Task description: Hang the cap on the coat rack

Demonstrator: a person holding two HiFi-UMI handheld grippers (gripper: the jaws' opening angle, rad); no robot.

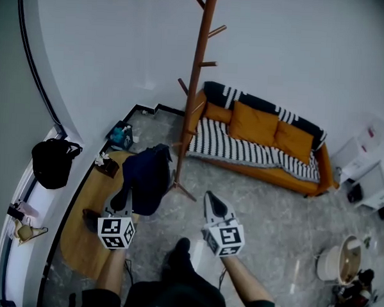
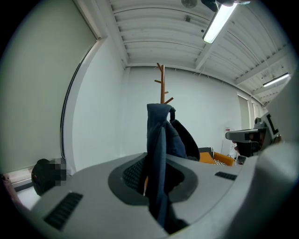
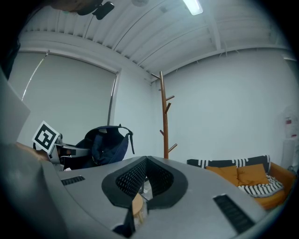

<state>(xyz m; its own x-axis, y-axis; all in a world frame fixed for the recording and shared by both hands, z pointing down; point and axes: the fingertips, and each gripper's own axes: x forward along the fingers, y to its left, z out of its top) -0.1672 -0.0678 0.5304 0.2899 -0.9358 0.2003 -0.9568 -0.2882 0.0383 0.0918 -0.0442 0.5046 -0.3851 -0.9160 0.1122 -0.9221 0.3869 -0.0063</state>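
Note:
A dark navy cap (image 1: 146, 178) hangs upright from my left gripper (image 1: 127, 195), which is shut on the cap's edge. In the left gripper view the cap (image 2: 159, 140) rises from between the jaws and covers the lower part of the coat rack (image 2: 161, 83) behind it. The tall brown wooden coat rack (image 1: 194, 92) stands just beyond and to the right of the cap, its pegs bare. My right gripper (image 1: 210, 198) is level with the left one, shut with nothing in it. The right gripper view shows the closed jaws (image 3: 145, 160), the cap (image 3: 105, 144) at left and the rack (image 3: 164, 116) ahead.
An orange sofa (image 1: 264, 146) with a striped blanket stands against the wall behind the rack. A low wooden table (image 1: 78, 240) lies under my left gripper. A black bag (image 1: 52, 162) sits on the window ledge at left. A white bucket (image 1: 339, 260) stands at right.

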